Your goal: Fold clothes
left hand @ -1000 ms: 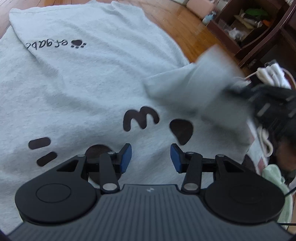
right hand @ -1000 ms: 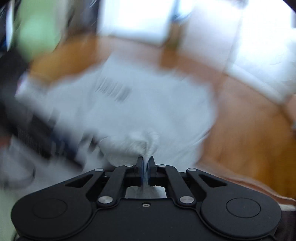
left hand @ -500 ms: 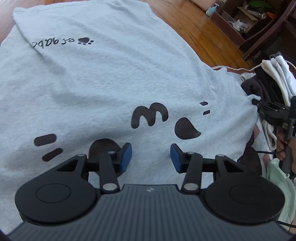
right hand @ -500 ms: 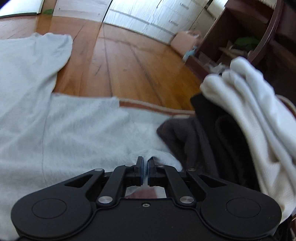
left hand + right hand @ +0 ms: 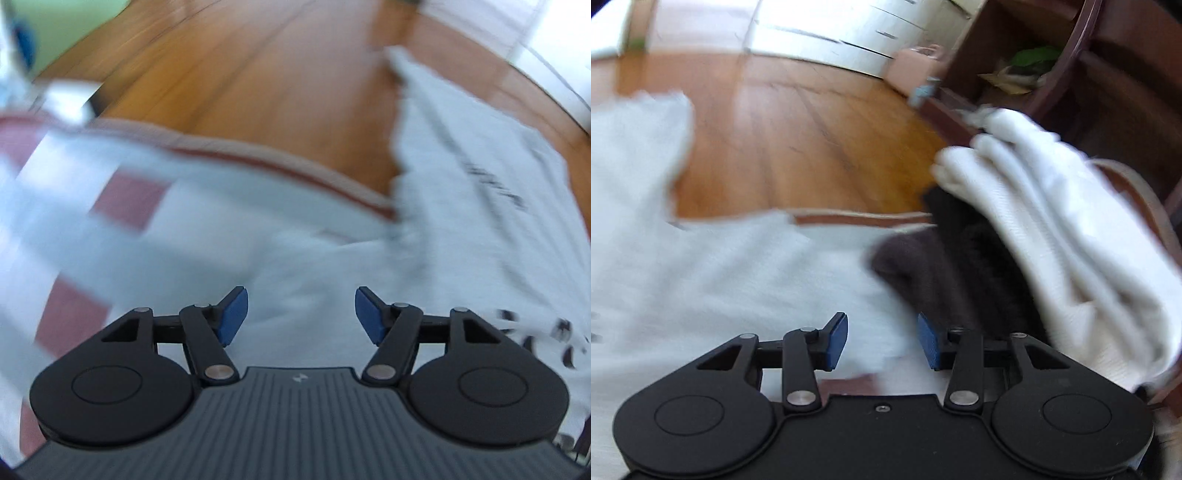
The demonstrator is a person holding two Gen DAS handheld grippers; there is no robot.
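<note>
Wood floor (image 5: 258, 92), blurred grey shirt (image 5: 480, 184), both tongs (image 5: 301, 314) (image 5: 882, 339) agape, empty.

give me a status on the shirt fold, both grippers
Left gripper open, empty, over grey shirt. Right gripper open, empty, over shirt. Folded white clothes on dark garment, right of right gripper.

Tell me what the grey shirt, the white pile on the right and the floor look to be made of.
Grey shirt: soft matte knit, probably cotton jersey; it lies limp, with a heathered look. White pile: thicker ribbed or woven fabric in rounded folds; blur leaves the weave open. Floor: glossy varnished wood planks, with visible seams and sheen.
</note>
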